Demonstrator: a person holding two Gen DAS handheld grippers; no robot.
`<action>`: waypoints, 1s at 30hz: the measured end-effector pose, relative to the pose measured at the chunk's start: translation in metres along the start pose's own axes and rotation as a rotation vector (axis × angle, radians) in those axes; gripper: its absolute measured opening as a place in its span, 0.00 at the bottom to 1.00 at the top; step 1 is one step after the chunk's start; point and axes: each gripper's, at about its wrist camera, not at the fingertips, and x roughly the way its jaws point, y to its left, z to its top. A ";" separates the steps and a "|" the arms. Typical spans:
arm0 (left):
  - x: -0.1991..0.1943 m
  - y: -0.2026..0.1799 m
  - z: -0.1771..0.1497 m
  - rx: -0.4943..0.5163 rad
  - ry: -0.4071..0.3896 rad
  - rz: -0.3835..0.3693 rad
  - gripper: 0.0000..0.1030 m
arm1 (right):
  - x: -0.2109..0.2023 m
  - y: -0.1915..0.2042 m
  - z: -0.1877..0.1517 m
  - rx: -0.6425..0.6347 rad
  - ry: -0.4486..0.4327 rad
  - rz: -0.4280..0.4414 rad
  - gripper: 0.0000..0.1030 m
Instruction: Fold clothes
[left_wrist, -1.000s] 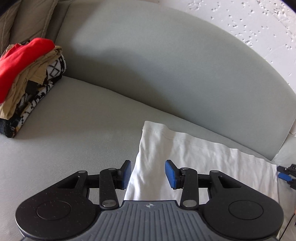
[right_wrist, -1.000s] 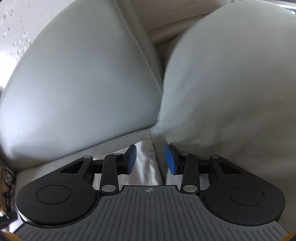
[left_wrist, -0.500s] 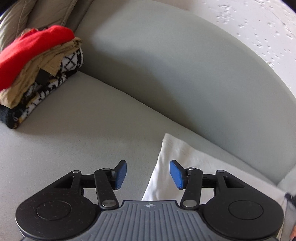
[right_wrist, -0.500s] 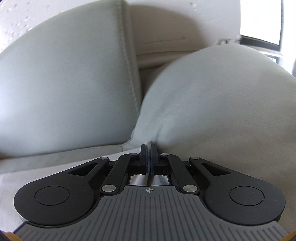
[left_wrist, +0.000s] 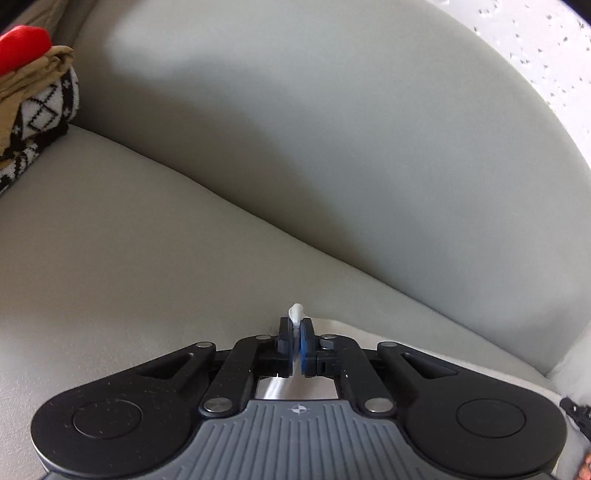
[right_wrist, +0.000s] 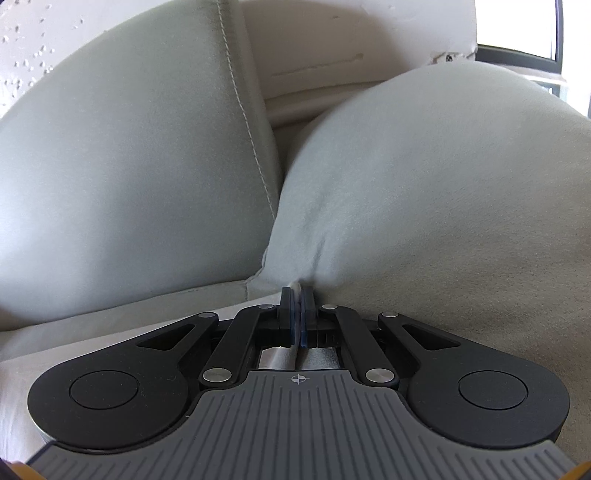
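Both jaws that stood apart a second ago are now pressed together. Between them, the left hand-held gripper (left_wrist: 295, 334) pinches a corner of the white garment (left_wrist: 296, 313), and a small tuft of cloth pokes up past its blue pads; its jaws have just been closing on that corner, and it has also slid toward the left along the sofa seat (left_wrist: 122, 254), so far less of the white cloth shows in front of it than before. The garment lies flat on the seat, near the foot of the back cushion (left_wrist: 332, 122), and runs off to the right behind the gripper. The right hand-held gripper (right_wrist: 297, 312) is clenched on the opposite end of the same white garment (right_wrist: 294, 285), right where a loose grey pillow (right_wrist: 443, 184) meets the seat. A stack of folded clothes (left_wrist: 33, 96), red on top, sits at the far left corner of the sofa.
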 end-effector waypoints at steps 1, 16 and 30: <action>-0.006 -0.003 -0.001 0.026 -0.040 0.017 0.01 | 0.000 0.003 -0.001 -0.008 -0.014 -0.002 0.02; -0.013 -0.036 -0.022 0.257 -0.122 0.244 0.20 | -0.063 0.015 0.004 -0.090 -0.050 -0.039 0.29; -0.263 -0.057 -0.090 0.266 0.061 0.008 0.45 | -0.287 -0.030 -0.041 0.009 0.006 0.164 0.47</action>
